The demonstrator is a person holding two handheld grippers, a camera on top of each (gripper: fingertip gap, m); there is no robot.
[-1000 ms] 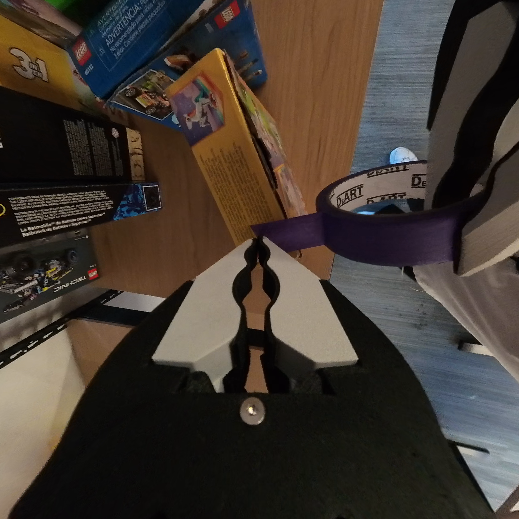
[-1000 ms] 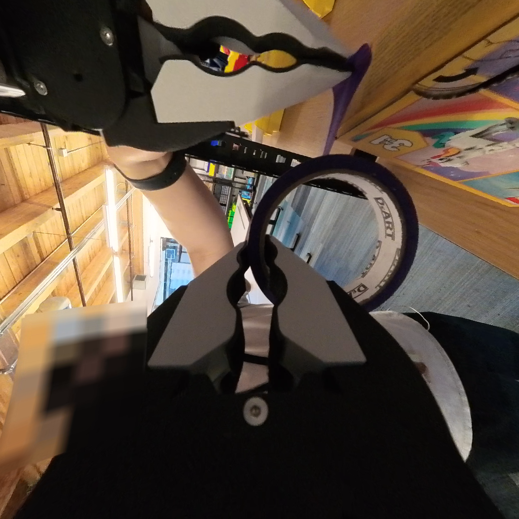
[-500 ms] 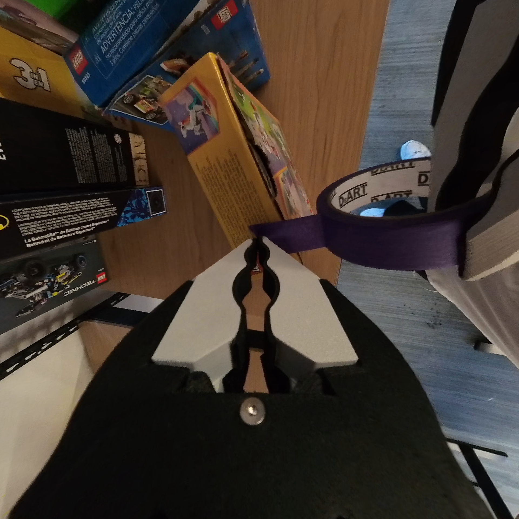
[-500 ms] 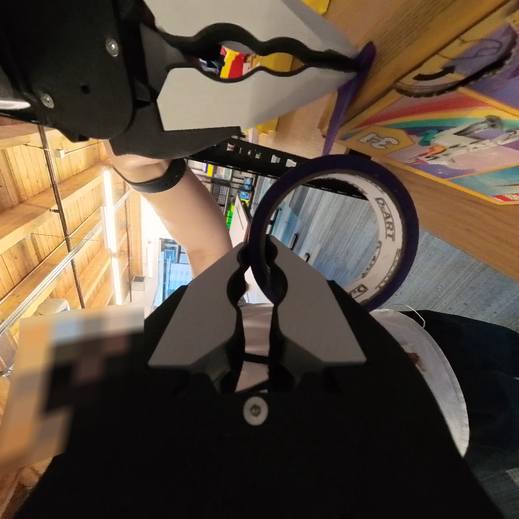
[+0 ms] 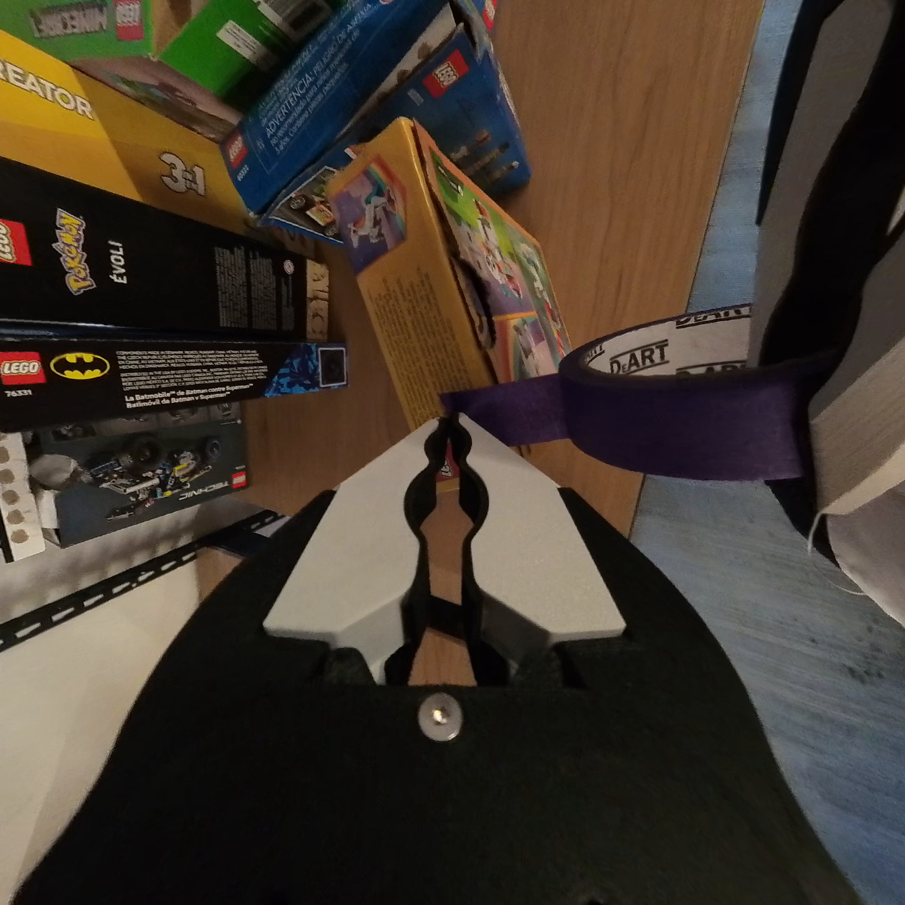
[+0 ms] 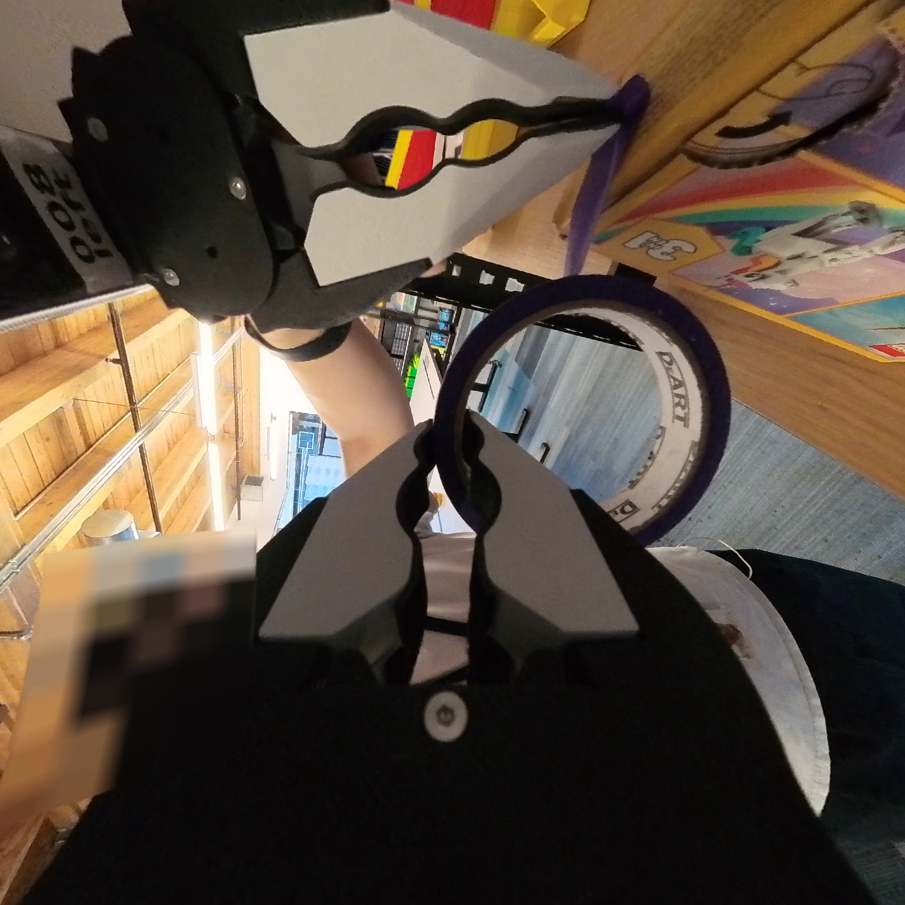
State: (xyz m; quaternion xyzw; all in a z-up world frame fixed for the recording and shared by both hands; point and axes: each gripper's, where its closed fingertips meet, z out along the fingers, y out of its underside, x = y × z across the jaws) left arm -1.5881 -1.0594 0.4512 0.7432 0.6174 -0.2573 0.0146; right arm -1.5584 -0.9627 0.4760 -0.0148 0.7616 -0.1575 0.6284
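While its grey fingers are pressed together at the tips, the left gripper (image 5: 451,422) pinches the loose end (image 5: 499,416) of a purple masking tape strip, which runs sideways to the roll of purple tape with a white printed core (image 5: 685,416). The right gripper (image 6: 449,427) has its jaws closed on the wall of that roll, one finger inside the ring and one outside, so the roll hangs in the air off the edge of the light wooden tabletop (image 5: 612,196), above the blue-grey carpet (image 5: 783,685). Just beyond the left gripper's tips lies a yellow cardboard toy box with a rainbow picture (image 5: 416,294); whether the tape end touches it is hard to tell. Farther left, black boxes (image 5: 147,274), a blue box (image 5: 367,122) and green boxes (image 5: 171,39) are piled on the table.
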